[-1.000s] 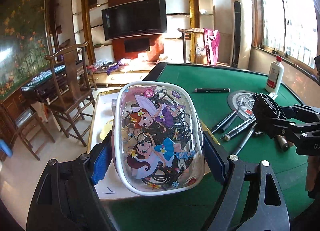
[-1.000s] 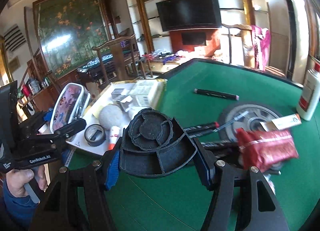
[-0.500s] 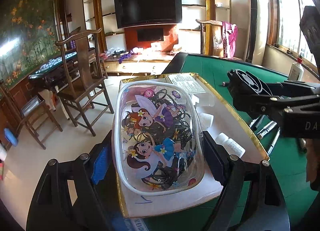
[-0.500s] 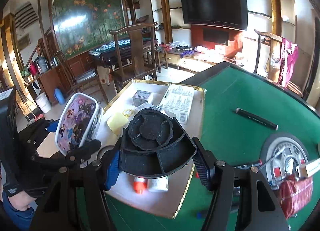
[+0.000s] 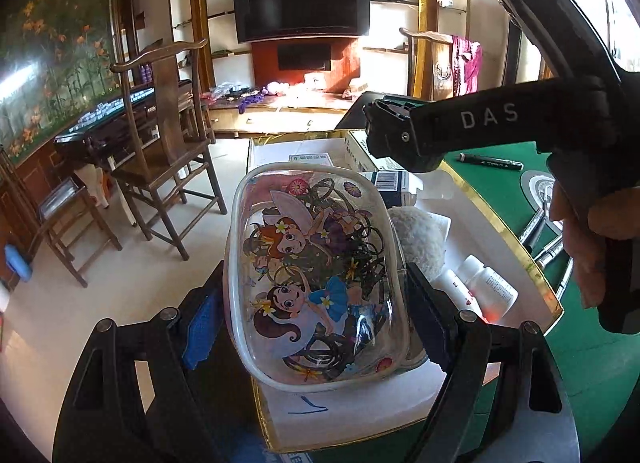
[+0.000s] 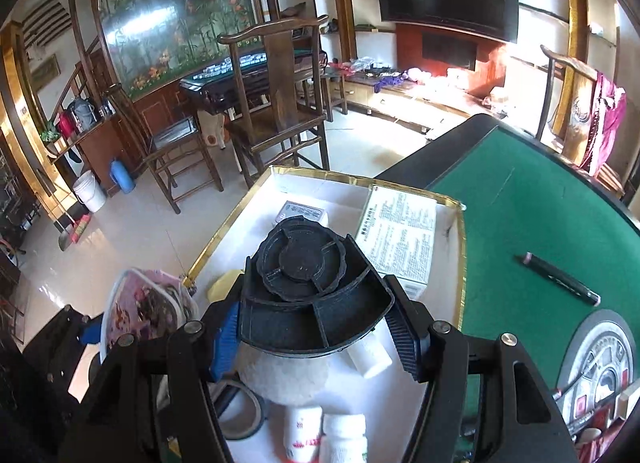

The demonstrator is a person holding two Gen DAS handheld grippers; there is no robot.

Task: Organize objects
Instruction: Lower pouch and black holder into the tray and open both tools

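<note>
Plastic of two kinds is in hand here: the left tongs (image 5: 316, 303) are spread wide and clamped on the long sides of a clear cartoon-printed pouch (image 5: 318, 275) stuffed with dark hair ties, while the right tongs (image 6: 314, 327) are set at a middling width around a black divided tray piece (image 6: 312, 295) with a round hub and wedge-shaped compartments. Both are carried above the white gold-edged box (image 6: 460, 247) at the corner of the green bench (image 6: 520, 203), over a leaflet-covered carton (image 6: 400, 239), small white bottles (image 6: 344, 439) and a fluffy pale ball (image 6: 280, 379). The pouch looks light, soft and glossy, so it would likely bulge or slip under pressure; a hold across its stiffer piped rim seems safest. The tray piece looks rigid and light, with thin walls that may crack; its outer flanks offer the firmest hold.
</note>
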